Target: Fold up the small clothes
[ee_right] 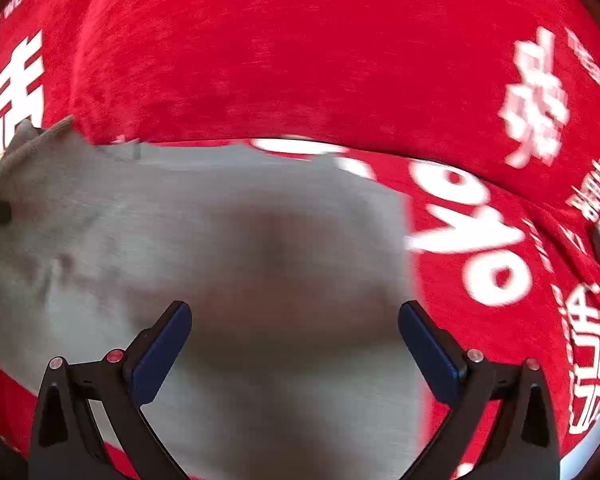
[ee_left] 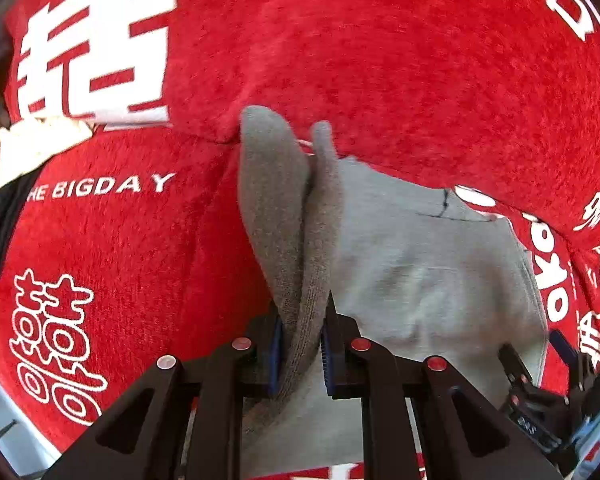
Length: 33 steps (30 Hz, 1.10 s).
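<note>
Grey garment (ee_left: 420,280) lies on red blanket (ee_left: 340,60), left edge lifted. Left gripper (ee_left: 302,344) clenched on a bunched fold of it. Right gripper (ee_right: 294,344) spread wide, holding nothing, hovering over the cloth's right part (view blurred). Step, prob.: mid-fold. Next move needs right gripper to pinch near edge, then both carry the fold across w/o dragging the blanket.

Garment (ee_left: 428,280) is spread on printed cloth (ee_left: 380,60). Its raised fold is pinched in left gripper (ee_left: 302,344); right gripper (ee_right: 296,344) is held above the garment, jaws apart.
</note>
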Tool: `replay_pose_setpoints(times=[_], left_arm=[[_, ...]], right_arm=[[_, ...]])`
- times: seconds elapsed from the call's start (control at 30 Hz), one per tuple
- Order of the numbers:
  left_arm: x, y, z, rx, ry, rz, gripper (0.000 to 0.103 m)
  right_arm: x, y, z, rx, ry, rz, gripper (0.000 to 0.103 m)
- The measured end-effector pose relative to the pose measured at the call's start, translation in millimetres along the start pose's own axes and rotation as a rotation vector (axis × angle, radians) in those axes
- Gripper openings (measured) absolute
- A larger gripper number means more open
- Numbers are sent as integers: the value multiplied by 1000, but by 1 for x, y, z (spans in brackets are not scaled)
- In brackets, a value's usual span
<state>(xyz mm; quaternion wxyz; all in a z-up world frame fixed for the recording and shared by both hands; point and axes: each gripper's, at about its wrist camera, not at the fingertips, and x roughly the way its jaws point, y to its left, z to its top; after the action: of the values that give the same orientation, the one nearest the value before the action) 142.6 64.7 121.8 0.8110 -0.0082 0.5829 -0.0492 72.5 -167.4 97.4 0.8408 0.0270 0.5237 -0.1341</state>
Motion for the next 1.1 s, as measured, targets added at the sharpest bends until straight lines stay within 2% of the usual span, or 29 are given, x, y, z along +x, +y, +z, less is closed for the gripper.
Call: replay_pose_setpoints(times=[0.17, 0.33, 0.47, 0.57, 0.67, 0.73, 0.8, 0.83, 0.87, 0.9, 0.93, 0.97, 1.07, 1.1], left_arm=[[-20, -69, 5, 14, 5, 50, 16], [-36, -157, 1, 71, -1, 58, 14], [-12, -237, -13, 141, 23, 71, 14], [29, -285, -35, 195, 84, 94, 14], [66, -309, -54, 220, 115, 151, 14], [73, -316, -62, 255, 67, 185, 14], [70, -318, -65, 284, 35, 182, 15], [67, -316, -63, 287, 48, 164, 20], [63, -315, -62, 283, 58, 134, 30], [55, -310, -59, 277, 72, 80, 36], [46, -305, -56, 270, 85, 35, 49], [30, -297, -51, 255, 85, -13, 57], [-20, -268, -47, 237, 23, -156, 58], [-30, -258, -46, 239, 5, -177, 58]], right_arm=[[-17, -70, -15, 94, -47, 5, 103], [-26, -116, -28, 143, -96, 5, 103], [-20, -141, -43, 178, -105, 9, 103], [-5, -156, -54, 203, -90, 21, 103], [5, -169, -69, 231, -71, 30, 103], [9, -175, -75, 243, -64, 42, 103], [11, -176, -84, 250, -61, 50, 103], [12, -175, -87, 252, -60, 55, 103], [12, -175, -89, 254, -60, 64, 103], [10, -174, -90, 258, -63, 70, 103], [6, -173, -90, 260, -71, 77, 103], [2, -172, -89, 260, -78, 85, 103], [-13, -172, -83, 271, -109, 157, 103], [-17, -171, -81, 280, -118, 198, 103]])
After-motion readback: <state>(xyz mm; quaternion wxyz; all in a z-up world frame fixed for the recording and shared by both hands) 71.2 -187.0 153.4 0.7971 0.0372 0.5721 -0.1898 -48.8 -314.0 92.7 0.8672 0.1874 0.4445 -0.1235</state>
